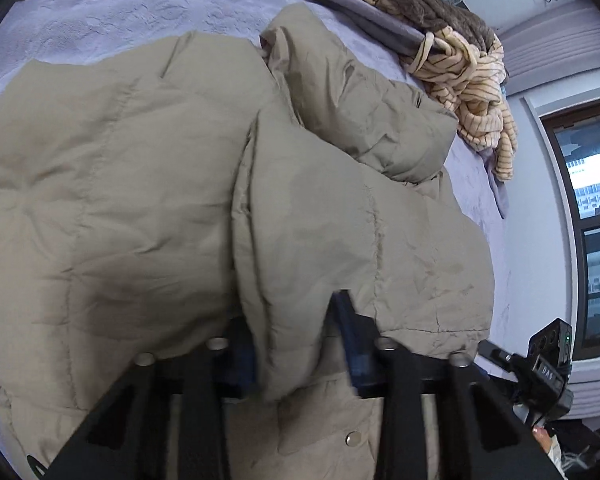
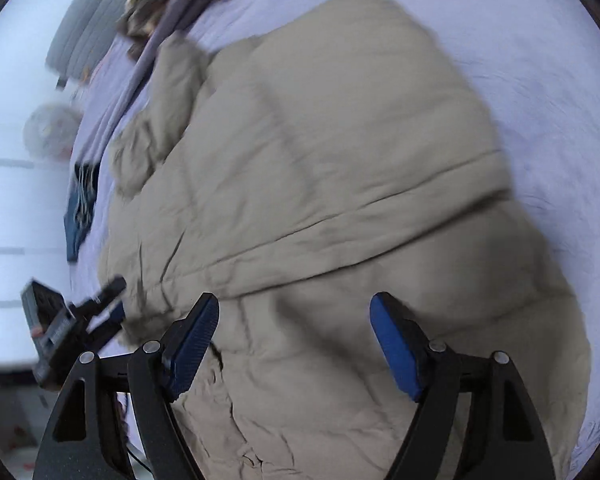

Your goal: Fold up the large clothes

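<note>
Bed [image 1: 100, 4] with lilac quilted cover, filling both views. Puffy khaki jacket [image 1: 120, 184] spread across it, taking up most of the surface; in the left wrist view one sleeve [image 1: 364, 120] lies folded over the body toward the far right, and a snap button [image 1: 354, 437] shows near the bottom edge. Heap of striped cream and brown fleece clothing [image 1: 472, 76] at the far right edge of the bed, well apart from the jacket body but near the sleeve end. Window [image 1: 592, 216] at the right wall.

Left gripper [image 1: 300, 344]: jaws drawn close together, blue pads pinching a raised fold of the jacket's near hem between them.

Right gripper [image 2: 296, 344]: jaws wide apart, blue pads clear of the fabric, poised just above the jacket [image 2: 320, 160] with nothing held. The left tool [image 2: 72, 320] shows at the near left of this view, at the jacket's edge. Folded dark blue garment [image 2: 80, 216] lies at the left bed edge.
</note>
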`<state>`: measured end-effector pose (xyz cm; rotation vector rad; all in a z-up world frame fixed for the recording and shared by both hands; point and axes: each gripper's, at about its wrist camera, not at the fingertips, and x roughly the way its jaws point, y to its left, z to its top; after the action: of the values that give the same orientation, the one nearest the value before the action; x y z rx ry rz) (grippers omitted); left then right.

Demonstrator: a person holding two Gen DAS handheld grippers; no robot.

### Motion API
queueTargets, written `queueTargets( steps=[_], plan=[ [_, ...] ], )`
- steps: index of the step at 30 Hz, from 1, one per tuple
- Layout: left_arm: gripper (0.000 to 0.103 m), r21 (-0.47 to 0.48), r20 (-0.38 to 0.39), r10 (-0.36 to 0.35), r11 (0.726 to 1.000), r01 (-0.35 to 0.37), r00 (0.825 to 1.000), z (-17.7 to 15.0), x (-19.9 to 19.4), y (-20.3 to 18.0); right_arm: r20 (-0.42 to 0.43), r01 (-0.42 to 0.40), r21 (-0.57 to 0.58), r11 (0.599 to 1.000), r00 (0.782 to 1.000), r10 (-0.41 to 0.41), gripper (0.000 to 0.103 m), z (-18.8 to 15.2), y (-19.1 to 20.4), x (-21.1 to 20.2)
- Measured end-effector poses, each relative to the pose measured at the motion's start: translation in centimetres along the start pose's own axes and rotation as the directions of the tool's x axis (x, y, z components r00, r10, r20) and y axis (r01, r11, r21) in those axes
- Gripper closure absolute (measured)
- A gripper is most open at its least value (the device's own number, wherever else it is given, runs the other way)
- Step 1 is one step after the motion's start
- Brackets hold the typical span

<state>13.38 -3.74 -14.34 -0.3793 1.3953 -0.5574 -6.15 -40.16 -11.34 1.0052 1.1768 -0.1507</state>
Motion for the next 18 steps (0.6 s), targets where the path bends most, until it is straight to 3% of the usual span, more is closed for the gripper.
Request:
queueTargets(
  steps=[3, 4, 5, 6, 7, 9, 11, 13, 18],
  plan=[
    [0.092, 0.032, 0.06, 0.033, 0.999, -0.035, 0.998, -0.4, -0.9, -0.8, 0.088, -0.09, 0.147, 0.985, 0.993, 0.078, 0.022, 2.1, -3.2, -1.1],
    [0.092, 0.046, 0.08, 0.05, 0.997, -0.054, 0.995, -0.7, -1.5, -1.1, 0.108, -0.102, 0.16, 0.982, 0.99, 0.086, 0.029, 2.6, -3.5, -1.3],
    [0.092, 0.06, 0.099, 0.073, 0.995, -0.079, 0.992, -1.1, -2.1, -1.1, 0.122, -0.098, 0.151, 0.984, 0.989, 0.08, 0.044, 3.3, -3.5, -1.4],
    [0.092, 0.072, 0.112, 0.094, 0.992, -0.103, 0.989, -1.4, -2.6, -1.0, 0.118, -0.086, 0.126, 0.988, 0.99, 0.072, 0.092, 3.9, -3.3, -1.8],
    [0.092, 0.081, 0.118, 0.115, 0.989, -0.125, 0.986, -1.9, -2.9, -0.8, 0.12, -0.077, 0.08, 0.994, 0.991, 0.067, 0.098, 4.3, -2.4, -1.8],
    [0.092, 0.091, 0.103, 0.16, 0.981, -0.17, 0.982, -2.4, -2.7, 0.2, 0.121, -0.052, -0.025, 0.998, 0.991, 0.055, 0.098, 4.6, -0.8, -1.9],
    [0.092, 0.104, 0.095, 0.201, 0.972, -0.211, 0.975, -2.5, -1.9, 1.0, 0.102, 0.022, -0.086, 0.996, 0.995, -0.013, 0.098, 4.8, 0.3, -0.8],
    [0.092, 0.105, 0.097, 0.21, 0.97, -0.22, 0.973, -2.4, -1.6, 1.3, 0.079, 0.077, -0.091, 0.993, 0.994, -0.07, 0.098, 4.6, -0.4, 0.5],
    [0.091, 0.097, 0.147, 0.277, 0.951, -0.293, 0.95, -2.3, -3.0, 1.5, 0.077, 0.053, -0.045, 0.998, 0.996, -0.05, 0.098, 4.4, -2.2, 0.6]
  ],
)
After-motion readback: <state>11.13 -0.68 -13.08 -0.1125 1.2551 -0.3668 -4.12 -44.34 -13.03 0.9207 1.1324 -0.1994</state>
